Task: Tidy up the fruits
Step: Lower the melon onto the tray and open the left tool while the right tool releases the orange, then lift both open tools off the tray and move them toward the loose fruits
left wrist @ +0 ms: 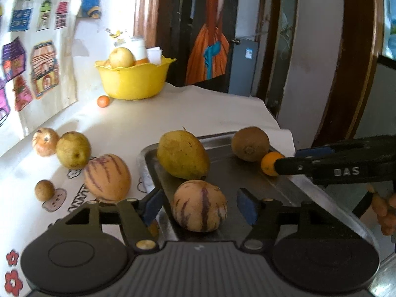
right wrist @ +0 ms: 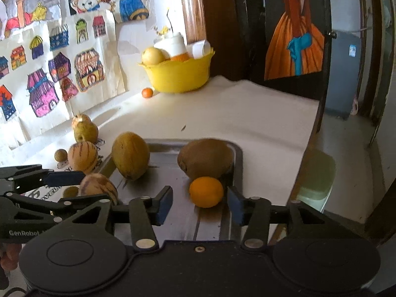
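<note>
- the left claw (left wrist: 198, 206) is held open, its blue pads on either side of a striped melon (left wrist: 200, 206) that lies on the near part of the metal tray (left wrist: 292, 188); no contact with the pads is seen.
- the right claw (right wrist: 200, 204) is likewise spread open around a small orange (right wrist: 206, 191), which rests on the tray, touching the brown kiwi (right wrist: 205, 158) behind it.
- a yellow mango (left wrist: 182, 154) is seen further back on the tray, near its left rim.
- off the tray, on the counter (left wrist: 198, 109), a second striped melon (left wrist: 107, 177), a small brown fruit (left wrist: 44, 190), a pear (left wrist: 73, 149) and a pomegranate (left wrist: 45, 141) are left unsorted.
- farthest back, a yellow bowl (left wrist: 133, 80) with fruit in it and a loose tangerine (left wrist: 103, 101) beside it are visible.
- risk, as judged: the round orange could be nudged and rolled if the pads are closed off-centre, and the kiwi behind could be knocked toward the tray's far rim.
- the two claws are close over one tray, so a collision could be caused if both are moved at once.
</note>
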Action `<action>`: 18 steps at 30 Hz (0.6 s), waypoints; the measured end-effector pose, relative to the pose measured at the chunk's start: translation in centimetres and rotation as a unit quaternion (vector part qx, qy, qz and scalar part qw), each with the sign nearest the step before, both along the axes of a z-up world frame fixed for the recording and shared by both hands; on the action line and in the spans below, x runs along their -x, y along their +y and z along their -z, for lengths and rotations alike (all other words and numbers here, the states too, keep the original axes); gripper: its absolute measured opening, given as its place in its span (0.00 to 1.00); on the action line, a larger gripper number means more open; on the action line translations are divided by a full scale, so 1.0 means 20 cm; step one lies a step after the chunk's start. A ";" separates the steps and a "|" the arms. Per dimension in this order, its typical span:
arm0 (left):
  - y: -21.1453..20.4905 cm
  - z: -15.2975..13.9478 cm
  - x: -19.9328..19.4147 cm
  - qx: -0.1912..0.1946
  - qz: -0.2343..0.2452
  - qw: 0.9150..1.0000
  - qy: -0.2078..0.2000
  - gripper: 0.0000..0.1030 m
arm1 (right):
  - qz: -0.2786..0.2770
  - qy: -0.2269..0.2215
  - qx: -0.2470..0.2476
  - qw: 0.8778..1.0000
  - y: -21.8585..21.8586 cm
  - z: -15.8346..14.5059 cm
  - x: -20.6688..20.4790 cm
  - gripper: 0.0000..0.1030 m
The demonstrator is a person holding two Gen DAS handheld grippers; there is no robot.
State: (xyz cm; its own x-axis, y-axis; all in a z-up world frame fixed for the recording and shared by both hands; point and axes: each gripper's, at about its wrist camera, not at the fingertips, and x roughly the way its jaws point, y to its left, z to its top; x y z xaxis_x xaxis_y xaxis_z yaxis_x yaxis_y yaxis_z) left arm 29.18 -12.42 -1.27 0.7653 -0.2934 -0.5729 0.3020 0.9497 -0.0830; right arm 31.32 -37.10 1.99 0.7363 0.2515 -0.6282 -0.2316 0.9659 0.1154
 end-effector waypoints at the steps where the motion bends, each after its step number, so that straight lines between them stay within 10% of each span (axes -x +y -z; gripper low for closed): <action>1: 0.01 -0.01 0.02 0.007 -0.006 1.000 -0.002 0.73 | 0.001 -0.005 0.002 1.000 -0.01 -0.02 0.02 0.56; 18: 0.20 -0.31 0.45 0.074 -0.082 0.992 -0.061 0.99 | 0.005 -0.069 0.000 0.998 0.02 -0.37 0.50 0.99</action>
